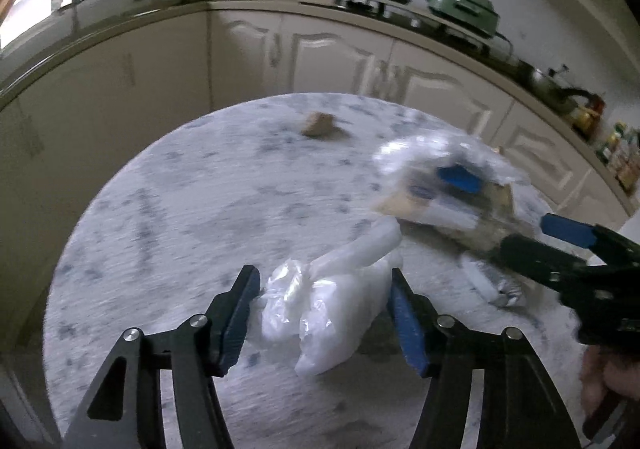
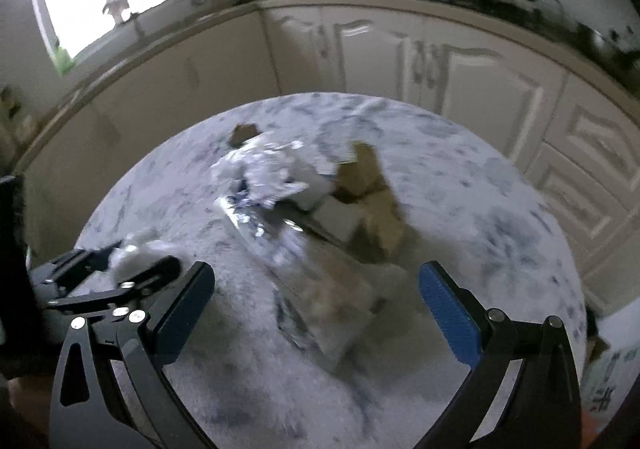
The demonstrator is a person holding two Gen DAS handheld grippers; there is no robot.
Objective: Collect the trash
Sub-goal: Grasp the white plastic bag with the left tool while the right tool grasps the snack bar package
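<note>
A round white desk (image 1: 160, 209) with grey-blue marbling is shown from both wrist views, in front of cream kitchen cabinets (image 1: 320, 57).

Near the desk's front edge, a crumpled, translucent white plastic bag (image 1: 332, 305) lies between the two blue-padded fingers of the left hand-held gripper (image 1: 320, 317). The bag is milky and glossy, with wrinkled clear film at its left and a smooth rolled part reaching up to the right. The left pad appears to touch the film, while the right pad stands at the bag's edge; the jaws are drawn partly together around the bag, but no firm pinch is seen, so the bag is not shown as grasped.

To the right and farther back, a heap of mixed trash (image 2: 304, 209) is seen: crinkled clear and silvery film (image 2: 268, 173), a flattened brown cardboard piece (image 2: 376, 205), and a white carton with a blue patch (image 1: 456, 177); motion blur hides finer detail. A small brown crumpled scrap (image 1: 320, 125) lies apart, near the desk's far edge.

The right hand-held gripper (image 2: 316, 309) is held over the near end of this heap with its jaws spread wide and nothing pressed between the pads. In the left wrist view it enters from the right edge (image 1: 560, 245); part of a person's hand (image 1: 608, 381) is visible below it.
</note>
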